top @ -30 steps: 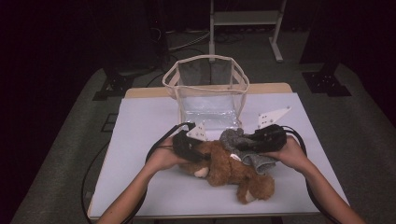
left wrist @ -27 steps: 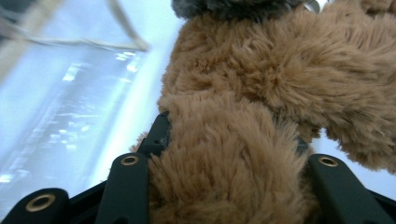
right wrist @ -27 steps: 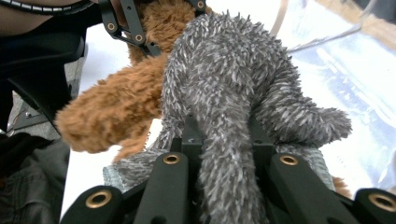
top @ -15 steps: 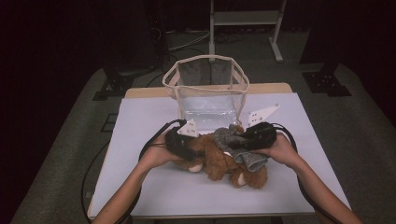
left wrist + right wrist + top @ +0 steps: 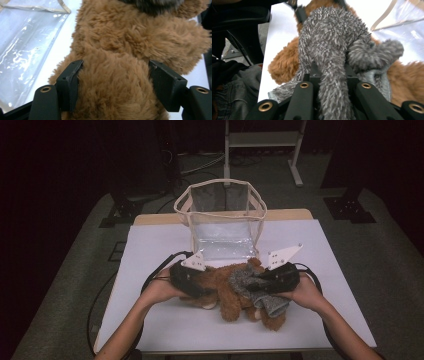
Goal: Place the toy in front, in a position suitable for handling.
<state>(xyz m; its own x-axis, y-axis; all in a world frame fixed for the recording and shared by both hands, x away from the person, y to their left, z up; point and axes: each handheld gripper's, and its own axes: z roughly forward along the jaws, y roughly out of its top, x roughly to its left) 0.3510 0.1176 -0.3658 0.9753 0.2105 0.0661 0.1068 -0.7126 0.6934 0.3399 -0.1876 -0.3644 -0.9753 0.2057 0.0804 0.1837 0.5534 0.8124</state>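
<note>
The brown plush toy (image 5: 130,50) in front of me is long-piled, shaggy fleece, soft and matt, the fibres clumping in tufts. My left claw (image 5: 115,90) is matt black plastic, its pads slightly grainy, with small brass-coloured metal eyelets set into the arms. My right claw (image 5: 332,75) is the same dull black plastic and brass, and the grey cloth (image 5: 332,42) in it is fuzzy, speckled fleece with a flatter knitted edge. The clear bag (image 5: 225,232) is glossy, wrinkled plastic film that catches the light, edged in cream woven tape. The table (image 5: 150,250) has a smooth, matt white top.
</note>
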